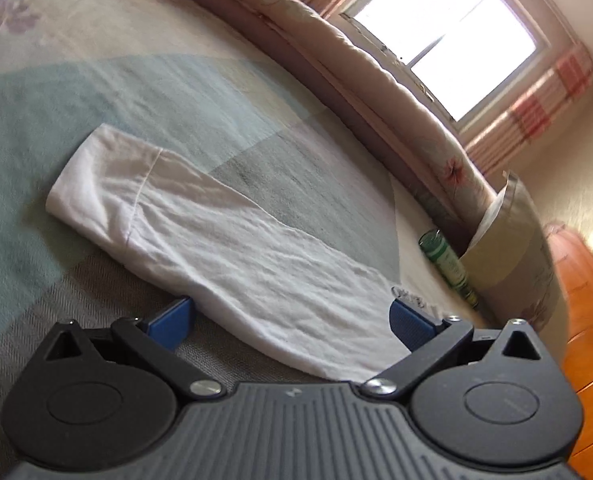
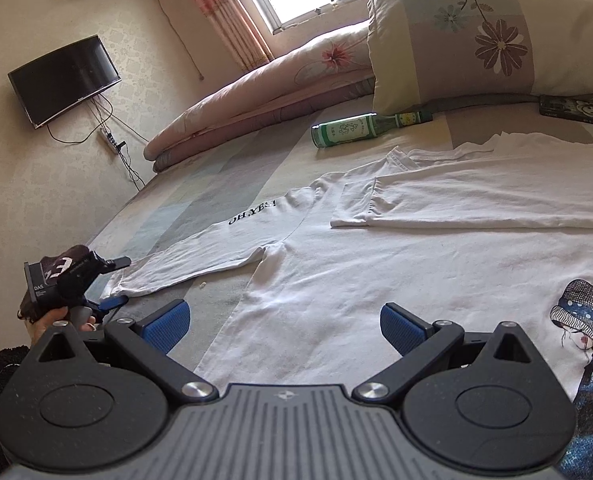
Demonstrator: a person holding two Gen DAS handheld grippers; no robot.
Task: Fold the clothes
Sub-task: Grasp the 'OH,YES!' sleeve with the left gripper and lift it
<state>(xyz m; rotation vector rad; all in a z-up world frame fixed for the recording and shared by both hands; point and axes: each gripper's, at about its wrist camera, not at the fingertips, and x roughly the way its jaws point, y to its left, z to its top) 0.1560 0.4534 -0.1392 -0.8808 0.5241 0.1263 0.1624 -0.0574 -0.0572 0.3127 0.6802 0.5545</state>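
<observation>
Both grippers' fingers gape open: the left gripper [image 1: 290, 322] straddles the white T-shirt's [image 2: 416, 264] sleeve [image 1: 200, 216] at lower centre, the right gripper [image 2: 284, 326] over its body.

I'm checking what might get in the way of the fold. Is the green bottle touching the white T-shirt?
Apart. The right wrist view shows a strip of bare bedsheet between the green bottle and the collar edge of the white T-shirt.

Wrinkled white cotton T-shirt [image 2: 396, 280], glossy glass bottle [image 2: 352, 130]
</observation>
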